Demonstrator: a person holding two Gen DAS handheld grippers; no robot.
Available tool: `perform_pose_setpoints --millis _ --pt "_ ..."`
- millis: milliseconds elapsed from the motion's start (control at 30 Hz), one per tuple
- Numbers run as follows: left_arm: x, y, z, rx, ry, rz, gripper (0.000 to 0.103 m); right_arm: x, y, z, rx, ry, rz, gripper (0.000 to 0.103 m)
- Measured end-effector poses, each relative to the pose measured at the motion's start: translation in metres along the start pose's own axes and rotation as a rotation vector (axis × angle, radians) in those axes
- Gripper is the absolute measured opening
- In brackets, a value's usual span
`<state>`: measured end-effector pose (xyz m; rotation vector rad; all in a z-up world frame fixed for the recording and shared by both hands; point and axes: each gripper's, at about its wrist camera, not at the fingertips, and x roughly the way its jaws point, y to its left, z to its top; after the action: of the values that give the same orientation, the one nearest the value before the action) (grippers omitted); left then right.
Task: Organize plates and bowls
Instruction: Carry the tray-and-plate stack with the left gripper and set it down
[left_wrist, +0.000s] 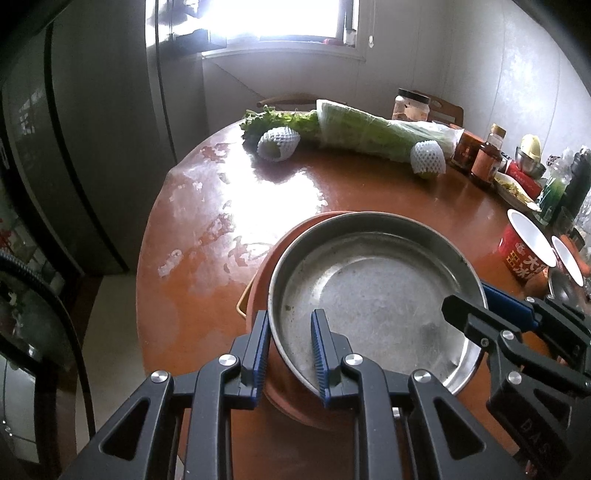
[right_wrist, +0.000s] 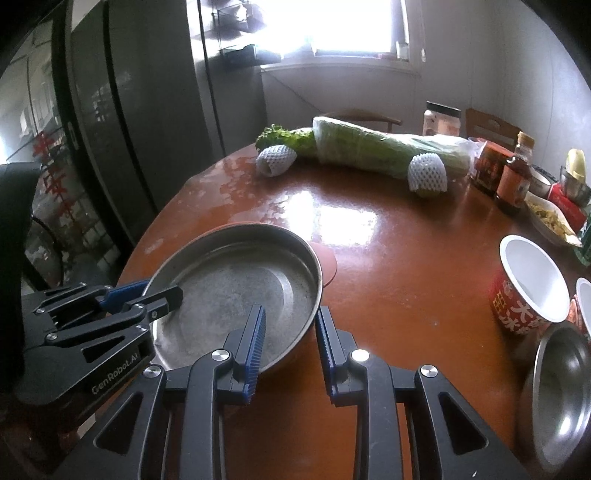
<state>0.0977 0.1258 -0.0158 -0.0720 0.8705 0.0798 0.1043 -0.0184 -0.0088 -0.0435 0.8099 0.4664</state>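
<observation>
A round steel plate (left_wrist: 369, 288) (right_wrist: 236, 288) rests on a reddish-brown plate (left_wrist: 264, 273) (right_wrist: 328, 264) near the front of the wooden table (left_wrist: 207, 258). My left gripper (left_wrist: 290, 317) (right_wrist: 160, 290) is shut over the steel plate's left rim, one finger inside and one outside. The brown plate's edge also lies between those pads. My right gripper (right_wrist: 290, 310) (left_wrist: 467, 297) is shut on the opposite rim of the steel plate, again one finger in and one out.
Two red paper cups (right_wrist: 532, 284) and a steel bowl (right_wrist: 557, 398) stand to the right. A wrapped cabbage (left_wrist: 369, 136), two foam-netted fruits (left_wrist: 277, 144), jars and bottles (left_wrist: 487, 158) line the far side. A tall grey fridge (left_wrist: 92, 147) is on the left.
</observation>
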Motion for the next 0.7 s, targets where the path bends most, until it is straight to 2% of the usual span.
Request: perform_pose_setpoints --millis 500,700 --pt "-0.007 0.008 -0.001 -0.03 -0.003 -0.026 0.024 0.002 0.003 0.001 -0.007 0.008 0.005 0.031" --pt "-0.011 0.007 0.0 -0.032 -0.009 -0.027 0.028 0.003 0.004 0.001 -0.012 0.008 0.0 0.031"
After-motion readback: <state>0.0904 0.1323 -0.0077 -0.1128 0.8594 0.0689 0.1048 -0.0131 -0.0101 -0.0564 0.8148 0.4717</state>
